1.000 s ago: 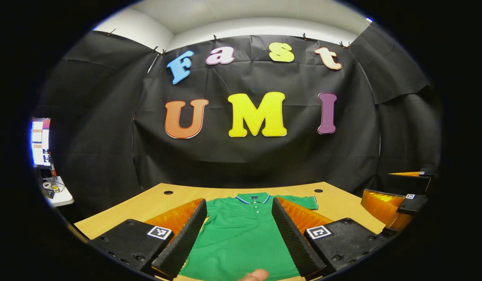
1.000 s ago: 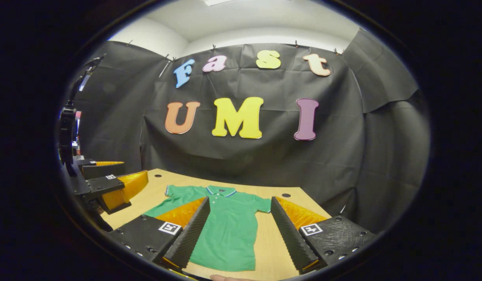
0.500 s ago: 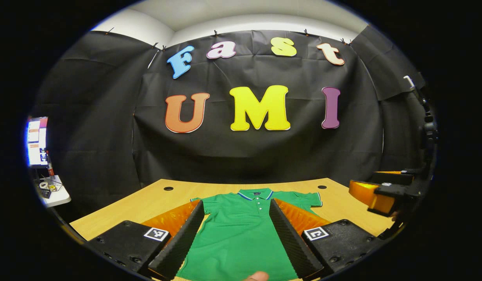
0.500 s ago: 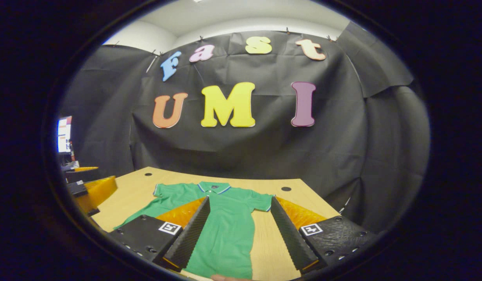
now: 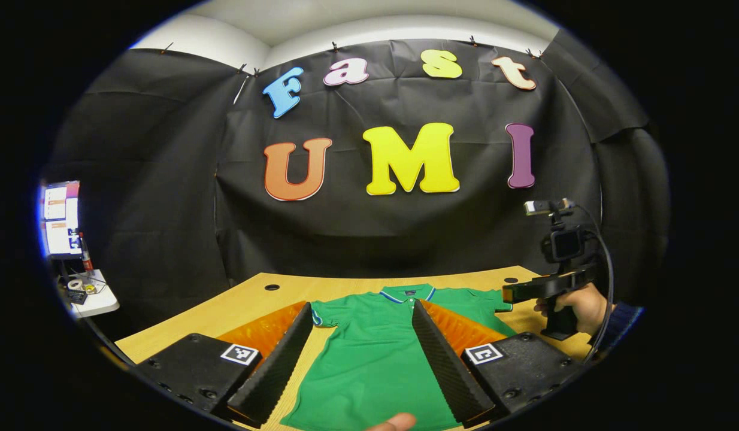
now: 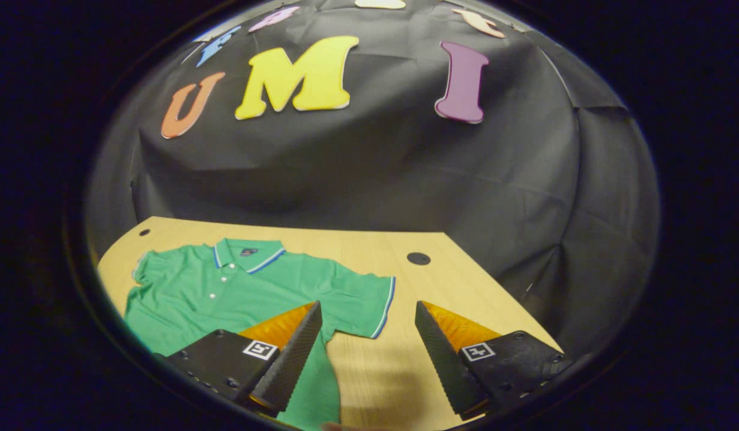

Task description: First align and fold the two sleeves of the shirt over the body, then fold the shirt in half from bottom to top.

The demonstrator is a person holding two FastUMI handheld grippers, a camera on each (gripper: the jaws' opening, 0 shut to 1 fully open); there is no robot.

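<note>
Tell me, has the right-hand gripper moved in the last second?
Yes. The right gripper has tipped downward and moved forward: in the right gripper view the wall slid up, and the green polo shirt's right sleeve now lies just ahead.

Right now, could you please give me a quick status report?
Both hand-held grippers open, left, right. Shirt flat on table, sleeves unfolded. Nothing in the way.

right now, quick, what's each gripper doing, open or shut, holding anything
Left gripper: open, holding nothing, above the green shirt.
Right gripper: open, holding nothing, near the shirt's sleeve over the table.
</note>
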